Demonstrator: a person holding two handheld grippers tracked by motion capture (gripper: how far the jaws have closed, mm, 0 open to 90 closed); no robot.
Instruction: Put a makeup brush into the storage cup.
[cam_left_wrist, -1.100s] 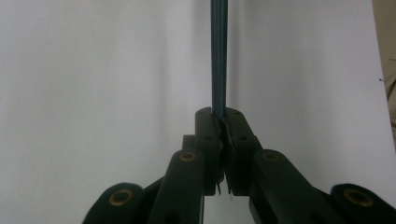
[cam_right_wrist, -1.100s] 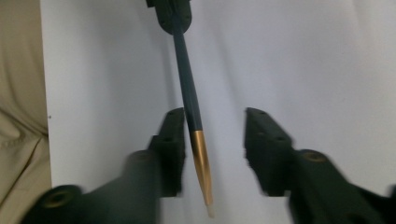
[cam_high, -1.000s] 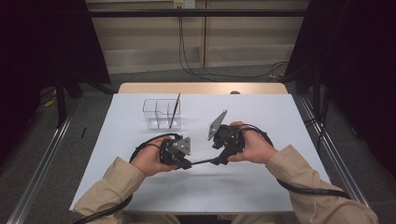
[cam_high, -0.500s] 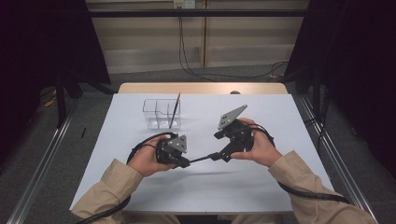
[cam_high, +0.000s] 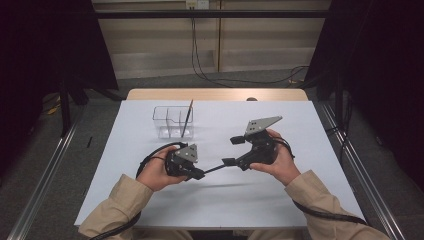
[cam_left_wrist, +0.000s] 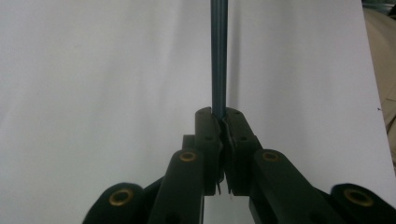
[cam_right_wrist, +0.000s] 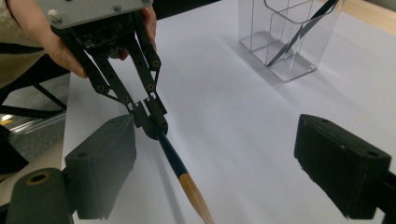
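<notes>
Two pencils at the white table (cam_high: 300, 190): one dark pencil (cam_right_wrist: 173, 156) is clamped by the left gripper (cam_high: 198, 175) above the tabletop, while the right gripper (cam_high: 231, 151), jaws just spread wide, holds nothing. The second pencil (cam_high: 187, 119) leans in one clear holder (cam_high: 165, 122), its tip blurred behind plastic.

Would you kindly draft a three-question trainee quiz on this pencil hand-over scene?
1. True or false: the left tongs are shut on the dark blue pencil with a tan end.
2. Where does the other thin dark pencil stand? A) flat on the white table B) leaning in the clear plastic compartment holder
3. Fill in: the right tongs are ____.

Key: 1 true; 2 B; 3 open.
</notes>
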